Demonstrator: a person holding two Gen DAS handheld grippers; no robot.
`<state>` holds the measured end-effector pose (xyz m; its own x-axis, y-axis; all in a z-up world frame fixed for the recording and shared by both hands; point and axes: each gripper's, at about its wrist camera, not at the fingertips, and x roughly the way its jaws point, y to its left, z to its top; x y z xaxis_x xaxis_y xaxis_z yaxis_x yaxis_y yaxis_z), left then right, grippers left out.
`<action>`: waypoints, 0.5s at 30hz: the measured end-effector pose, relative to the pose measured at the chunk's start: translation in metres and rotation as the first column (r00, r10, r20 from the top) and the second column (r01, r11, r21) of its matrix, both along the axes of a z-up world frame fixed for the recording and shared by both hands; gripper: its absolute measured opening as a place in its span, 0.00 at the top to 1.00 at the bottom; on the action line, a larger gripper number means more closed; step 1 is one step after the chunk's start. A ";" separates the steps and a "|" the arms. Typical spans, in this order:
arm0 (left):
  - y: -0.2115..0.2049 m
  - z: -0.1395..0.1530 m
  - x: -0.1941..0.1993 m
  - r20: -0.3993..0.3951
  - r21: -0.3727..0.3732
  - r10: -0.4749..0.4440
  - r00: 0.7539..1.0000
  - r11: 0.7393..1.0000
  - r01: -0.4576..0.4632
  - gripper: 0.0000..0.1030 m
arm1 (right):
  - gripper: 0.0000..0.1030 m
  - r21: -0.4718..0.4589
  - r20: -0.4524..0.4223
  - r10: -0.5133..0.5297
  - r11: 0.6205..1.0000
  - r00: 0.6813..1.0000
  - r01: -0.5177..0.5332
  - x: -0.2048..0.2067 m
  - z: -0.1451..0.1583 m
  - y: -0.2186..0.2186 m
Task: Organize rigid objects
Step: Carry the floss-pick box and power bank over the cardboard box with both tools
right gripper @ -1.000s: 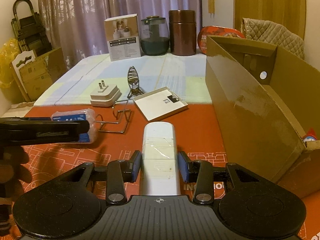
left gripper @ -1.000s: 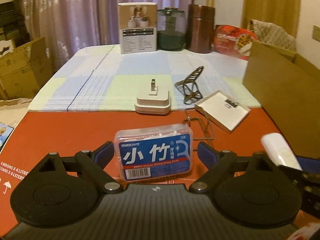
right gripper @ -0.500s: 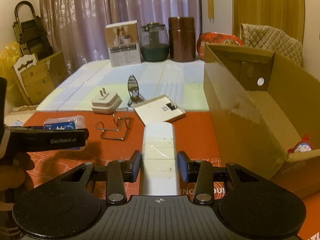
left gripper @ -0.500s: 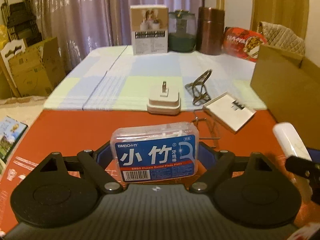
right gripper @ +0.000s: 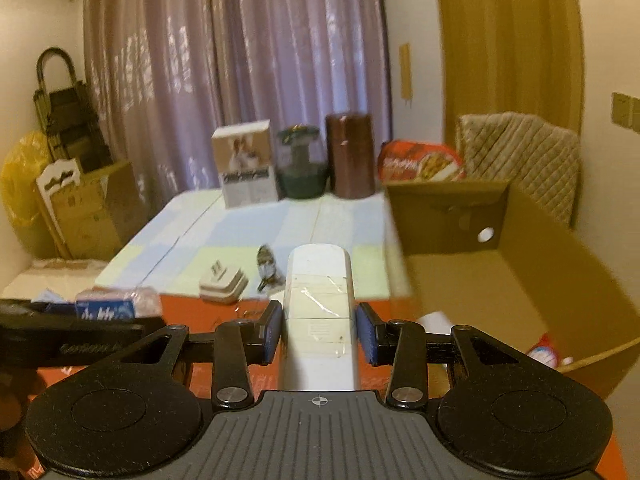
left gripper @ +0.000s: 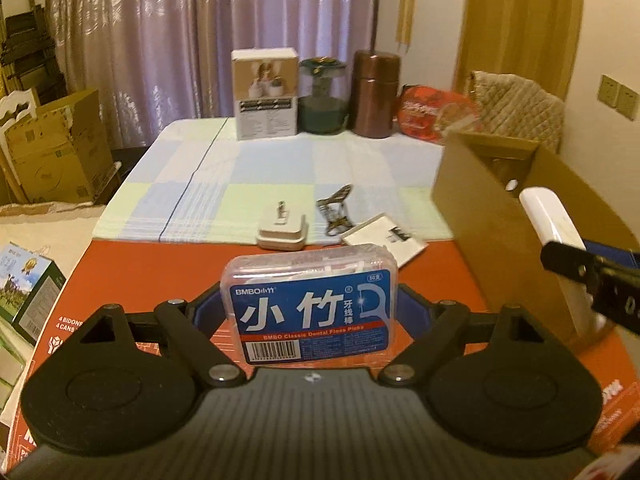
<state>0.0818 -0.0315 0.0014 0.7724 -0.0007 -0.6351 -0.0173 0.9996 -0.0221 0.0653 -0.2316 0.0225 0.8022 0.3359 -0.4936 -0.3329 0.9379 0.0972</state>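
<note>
Left wrist view: the left tongs clench a floss pick box above the red bench. Right wrist view: the right tongs clench a white remote left of the cardboard box.

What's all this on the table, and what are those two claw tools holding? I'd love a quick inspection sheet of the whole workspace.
Surface: red printed sheet in front, checked cloth behind.
Job's things: floss pick box and white remote, both lifted; open cardboard box on the right.
Clutter: plug adapter, metal clip, white card, canisters at the far edge.
Grippers: left gripper shut on the floss pick box; right gripper shut on the white remote.
Cables: nothing seen.
Surroundings: curtains, stacked cartons.
</note>
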 end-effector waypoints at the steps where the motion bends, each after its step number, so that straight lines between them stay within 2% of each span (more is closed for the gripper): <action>1: -0.004 0.004 -0.003 0.003 -0.003 -0.008 1.000 1.000 0.008 0.18 | 0.64 0.003 0.005 -0.010 1.000 1.000 0.010 -0.001 0.004 -0.006; 8: -0.043 0.027 -0.015 0.026 -0.018 -0.095 0.995 0.995 0.095 0.18 | 0.64 0.024 0.016 -0.096 0.995 0.995 0.096 -0.005 0.022 -0.051; 15: -0.085 0.038 -0.015 0.042 -0.044 -0.196 0.980 0.979 0.198 0.18 | 0.64 0.031 0.017 -0.167 0.986 0.986 0.167 -0.006 0.028 -0.092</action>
